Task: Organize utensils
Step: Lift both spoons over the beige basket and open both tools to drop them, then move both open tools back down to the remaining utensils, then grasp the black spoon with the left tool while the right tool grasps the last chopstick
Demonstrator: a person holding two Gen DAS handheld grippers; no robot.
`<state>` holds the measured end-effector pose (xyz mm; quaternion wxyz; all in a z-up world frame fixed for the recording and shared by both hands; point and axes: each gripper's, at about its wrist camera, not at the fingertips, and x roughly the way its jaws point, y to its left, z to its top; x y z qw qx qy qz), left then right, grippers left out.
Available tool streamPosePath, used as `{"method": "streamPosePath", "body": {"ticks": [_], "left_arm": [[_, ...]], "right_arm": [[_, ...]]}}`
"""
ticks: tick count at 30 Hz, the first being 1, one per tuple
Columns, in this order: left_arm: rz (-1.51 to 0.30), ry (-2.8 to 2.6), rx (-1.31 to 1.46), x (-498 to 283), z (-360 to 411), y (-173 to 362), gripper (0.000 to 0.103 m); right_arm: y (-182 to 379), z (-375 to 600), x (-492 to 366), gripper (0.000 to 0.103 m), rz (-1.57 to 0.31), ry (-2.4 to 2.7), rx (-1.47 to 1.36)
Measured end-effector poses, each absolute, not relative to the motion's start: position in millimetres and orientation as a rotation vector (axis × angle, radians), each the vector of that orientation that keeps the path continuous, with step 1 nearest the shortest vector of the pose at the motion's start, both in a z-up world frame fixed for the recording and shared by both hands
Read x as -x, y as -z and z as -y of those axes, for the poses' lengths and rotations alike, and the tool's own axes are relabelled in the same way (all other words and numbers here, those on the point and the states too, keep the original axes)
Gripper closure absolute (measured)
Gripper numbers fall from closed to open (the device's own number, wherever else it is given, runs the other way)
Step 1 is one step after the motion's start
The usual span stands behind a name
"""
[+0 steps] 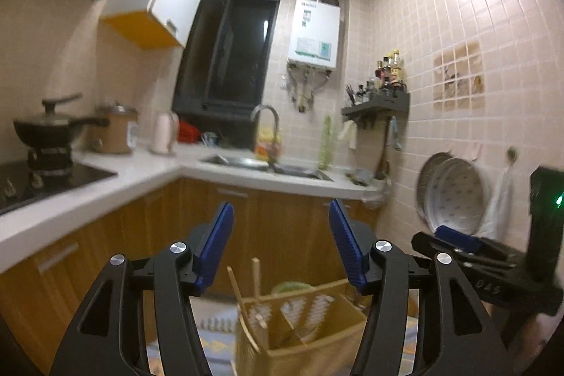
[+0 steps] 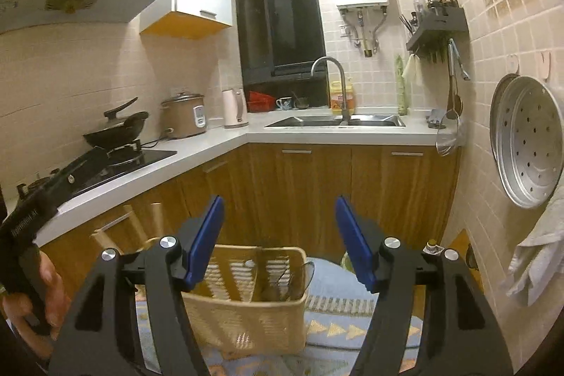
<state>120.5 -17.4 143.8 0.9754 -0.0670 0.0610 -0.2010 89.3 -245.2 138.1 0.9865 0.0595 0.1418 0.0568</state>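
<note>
A cream slotted utensil basket [image 2: 246, 302] stands on a patterned blue cloth [image 2: 338, 326], low in both views; it also shows in the left wrist view [image 1: 303, 323]. Wooden chopsticks [image 1: 246, 298] stick up from its left compartment, and dark utensils [image 2: 278, 284] sit in its right side. My left gripper [image 1: 280, 217] is open and empty above the basket. My right gripper [image 2: 280, 210] is open and empty above it too. The right gripper's body shows at the right of the left wrist view [image 1: 458, 242].
A white counter [image 2: 218, 140] runs along the left and back with a wok on the stove [image 2: 116, 129], rice cooker [image 2: 185, 115], kettle [image 2: 234, 108] and sink [image 2: 335, 121]. Metal steamer trays [image 2: 528, 143] hang on the right tiled wall. Wooden cabinets [image 2: 317, 185] lie ahead.
</note>
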Motion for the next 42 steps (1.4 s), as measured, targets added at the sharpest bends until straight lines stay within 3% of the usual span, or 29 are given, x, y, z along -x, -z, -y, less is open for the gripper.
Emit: {"method": "streamPosePath", "body": {"ticks": [9,12,17,23,25,28,30,42], "left_arm": [[-0.349,0.514,0.151,-61.5,-1.0,-186.8,0.044],[-0.46,0.526,0.098,-48.0,5.9,-183.1,0.039],[-0.667,0.545,0.008,-45.5,17.5,-141.5,0.039],[-0.943,0.558,0.027,-73.2,23.5,-61.3,0.039],[-0.995,0.573,0.012,-80.3,31.0,-40.6,0.039],[-1.082,0.564,-0.038,-90.4,44.1,-5.0,0.044],[-1.144,0.573,-0.059,-99.0,50.8,13.6,0.049],[-1.259,0.547,-0.161,-124.8,80.6,49.0,0.066]], "right_arm": [[-170.8,250.2,-25.0,0.041,-0.543,-0.101,-0.137],[-164.9,254.6,-10.3,0.032,-0.634,-0.086,-0.15],[-131.2,265.4,1.2,0.031,-0.776,-0.06,-0.154],[-45.3,278.7,-5.7,0.031,-1.055,-0.061,-0.252],[-20.3,278.1,-7.4,0.035,-1.122,-0.064,-0.257],[17.8,278.5,-12.9,0.056,-1.245,-0.092,-0.312],[36.1,280.3,-16.9,0.065,-1.31,-0.119,-0.371],[45.0,250.2,-29.0,0.068,-1.375,-0.052,-0.212]]}}
